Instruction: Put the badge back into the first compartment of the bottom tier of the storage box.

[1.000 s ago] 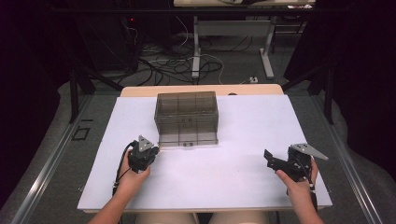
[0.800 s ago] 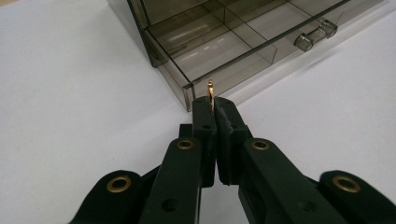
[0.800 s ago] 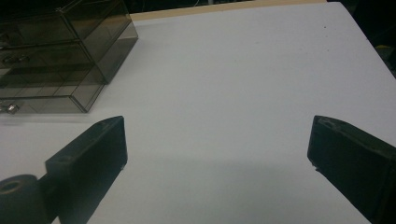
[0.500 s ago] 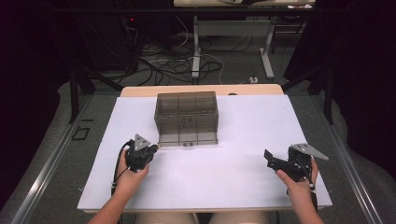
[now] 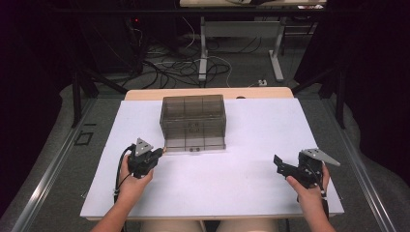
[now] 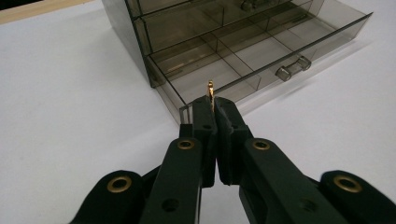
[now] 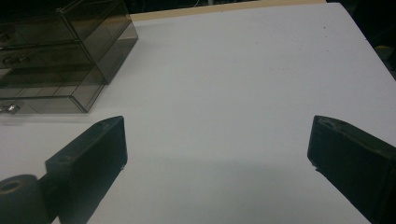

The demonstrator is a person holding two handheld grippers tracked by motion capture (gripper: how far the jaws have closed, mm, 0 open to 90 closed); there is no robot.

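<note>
- A small, thin gold-coloured metal piece [image 6: 210,88] stands upright, pinched at the tips of the left claw [image 6: 212,103], clenched on it, just in front of the near corner of the pulled-out bottom drawer [image 6: 261,63].
- The left gripper view shows that drawer divided into compartments, with a clear handle [image 6: 293,68] on its front; what the gold piece is cannot be made out.
- From the high view, the smoky transparent plastic drawer cabinet [image 5: 193,121] sits toward the far middle of the white counter [image 5: 232,183], and the left claw [image 5: 157,153] points at its lower left corner; the gold piece is too small to see there.
- The right claw [image 5: 278,162] rests well apart, near the counter's right edge, held in a hand [image 5: 309,188].
- The right gripper view shows its jaws spread wide, released, with bare white counter between them and the cabinet [image 7: 60,56] cut off at the upper left.
</note>
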